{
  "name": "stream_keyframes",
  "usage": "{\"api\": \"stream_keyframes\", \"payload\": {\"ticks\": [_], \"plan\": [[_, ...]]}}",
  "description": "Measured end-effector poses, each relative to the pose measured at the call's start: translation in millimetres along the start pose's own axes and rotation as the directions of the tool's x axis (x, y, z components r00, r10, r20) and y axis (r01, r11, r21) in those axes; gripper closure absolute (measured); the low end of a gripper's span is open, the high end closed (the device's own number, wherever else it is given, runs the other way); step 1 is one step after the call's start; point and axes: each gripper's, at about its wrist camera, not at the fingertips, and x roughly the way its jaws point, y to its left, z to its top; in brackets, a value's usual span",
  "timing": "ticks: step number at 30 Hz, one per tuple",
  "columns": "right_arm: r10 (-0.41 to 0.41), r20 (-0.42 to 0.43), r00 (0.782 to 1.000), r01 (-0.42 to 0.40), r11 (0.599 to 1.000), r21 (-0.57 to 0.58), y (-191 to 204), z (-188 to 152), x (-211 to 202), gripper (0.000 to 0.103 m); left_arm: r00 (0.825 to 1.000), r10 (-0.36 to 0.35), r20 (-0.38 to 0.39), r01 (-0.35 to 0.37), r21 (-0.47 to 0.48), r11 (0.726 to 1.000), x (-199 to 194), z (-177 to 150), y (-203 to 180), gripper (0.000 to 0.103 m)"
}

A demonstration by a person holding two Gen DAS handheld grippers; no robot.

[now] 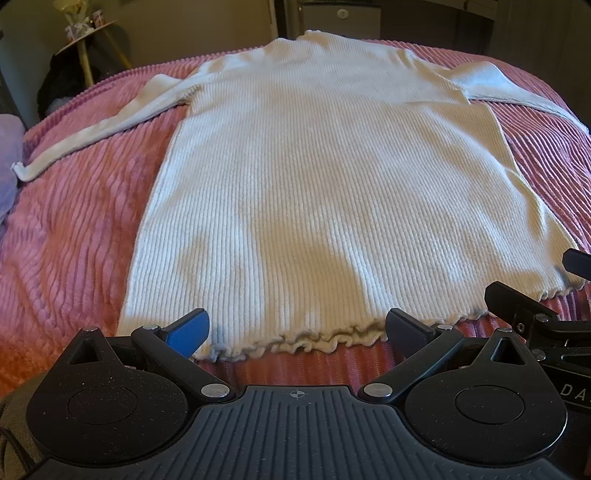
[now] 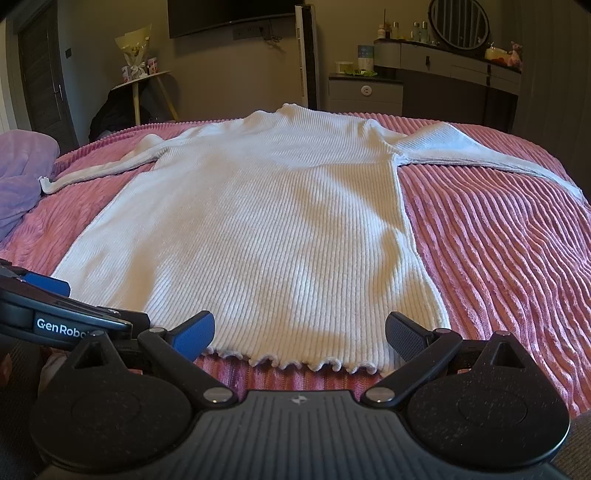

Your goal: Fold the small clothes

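Bed with pink ribbed bedspread (image 2: 498, 240), lilac pillow (image 2: 22, 177) left, dark door (image 2: 40, 74) far left, wall TV (image 2: 229, 14), round side table (image 2: 142, 79), dresser (image 2: 454, 74) with oval mirror (image 2: 460, 24) far right, dim warm light

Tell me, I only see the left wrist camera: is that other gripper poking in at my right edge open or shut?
Observer: Open. The right gripper sits at the frilled hem of the white sweater, jaws wide apart, holding nothing.
Operator: The sleeve on the right runs out of my picture. Where does it end?
Observer: That sleeve lies stretched flat on the pink bedspread and ends near the bed's edge.
Operator: Anything behind the bed there?
Observer: A dresser with a round mirror.
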Motion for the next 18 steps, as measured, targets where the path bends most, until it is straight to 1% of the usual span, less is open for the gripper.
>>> {"api": "stream_keyframes", "payload": {"ticks": [18], "plan": [[-0.001,0.0,1.0,0.001,1.0,0.002,0.1,-0.5,0.0,0.004,1.0,-0.004,-0.005,0.004,0.0,1.0,0.8,0.2,0.3,0.0]]}}
